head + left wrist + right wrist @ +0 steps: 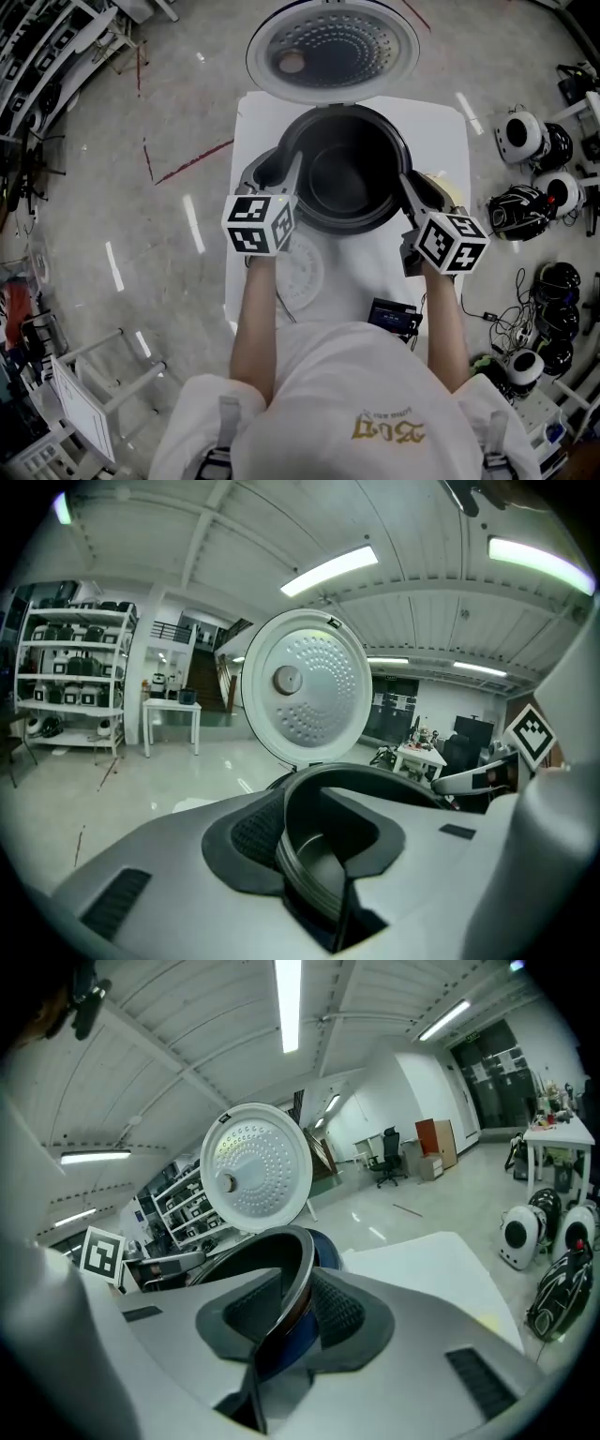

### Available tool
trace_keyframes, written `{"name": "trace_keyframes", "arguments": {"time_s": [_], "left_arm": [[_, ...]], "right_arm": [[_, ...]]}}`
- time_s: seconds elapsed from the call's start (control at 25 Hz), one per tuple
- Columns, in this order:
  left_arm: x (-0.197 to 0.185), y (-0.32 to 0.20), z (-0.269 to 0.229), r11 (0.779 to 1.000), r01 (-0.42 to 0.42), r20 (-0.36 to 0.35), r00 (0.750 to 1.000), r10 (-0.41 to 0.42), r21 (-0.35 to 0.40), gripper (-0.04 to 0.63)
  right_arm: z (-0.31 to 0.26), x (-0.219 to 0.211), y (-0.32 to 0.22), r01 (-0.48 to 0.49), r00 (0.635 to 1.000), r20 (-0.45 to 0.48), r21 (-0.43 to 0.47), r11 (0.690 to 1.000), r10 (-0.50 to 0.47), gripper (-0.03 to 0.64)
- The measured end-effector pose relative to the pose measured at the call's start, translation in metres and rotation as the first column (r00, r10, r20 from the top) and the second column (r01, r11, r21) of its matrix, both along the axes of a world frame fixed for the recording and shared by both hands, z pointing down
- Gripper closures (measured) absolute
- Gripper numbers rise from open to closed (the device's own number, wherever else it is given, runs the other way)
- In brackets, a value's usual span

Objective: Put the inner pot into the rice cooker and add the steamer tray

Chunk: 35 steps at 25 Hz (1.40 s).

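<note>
The person's body covers the near part of the white table [445, 141]. The rice cooker [325, 1247] shows its blue wall only in the right gripper view. Its open lid [333, 47] is cut by the top edge overhead, yet whole in both gripper views. The inner pot [342, 183] sits in the cooker, its rim between the slightly parted, unclamped jaws of the left gripper [284, 167] and right gripper [410, 185].

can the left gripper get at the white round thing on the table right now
Probably not directly: the left gripper straddles the inner pot rim, and the white round thing lies behind it, partly under the forearm. It would have to leave the rim and pull back.
</note>
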<state>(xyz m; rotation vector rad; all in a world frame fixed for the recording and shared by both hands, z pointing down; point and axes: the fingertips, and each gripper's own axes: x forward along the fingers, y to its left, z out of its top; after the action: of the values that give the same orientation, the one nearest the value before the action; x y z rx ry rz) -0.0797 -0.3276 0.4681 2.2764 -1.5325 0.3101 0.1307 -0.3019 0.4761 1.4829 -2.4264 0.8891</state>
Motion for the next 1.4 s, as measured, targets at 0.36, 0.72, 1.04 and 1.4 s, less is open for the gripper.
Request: {"name": "trace_keyframes", "arguments": {"time_s": [0.36,0.72,1.04,1.4], "left_arm": [[-0.001,0.021,0.000,0.999,0.033,-0.019,0.999,-0.034,-0.012,0.440],[0.001,0.073,-0.011,0.997,0.078,-0.042,0.996,-0.078,-0.008,0.428],[-0.008,0.138,-0.007,0.990,0.134,-0.079,0.987,-0.137,-0.036,0.422],[-0.039,0.210,0.017,0.968,0.228,-0.132,0.961,-0.241,-0.107,0.411]], "right_arm": [[-0.008,0.005,0.023,0.007,1.000,0.019,0.022,1.000,-0.007,0.486],[-0.020,0.004,0.064,0.058,0.994,0.084,0.052,0.997,-0.063,0.474],[-0.015,-0.017,0.120,0.158,0.981,0.102,0.046,0.986,-0.162,0.472],[0.004,-0.040,0.165,0.239,0.964,0.115,0.004,0.971,-0.238,0.469]]}}
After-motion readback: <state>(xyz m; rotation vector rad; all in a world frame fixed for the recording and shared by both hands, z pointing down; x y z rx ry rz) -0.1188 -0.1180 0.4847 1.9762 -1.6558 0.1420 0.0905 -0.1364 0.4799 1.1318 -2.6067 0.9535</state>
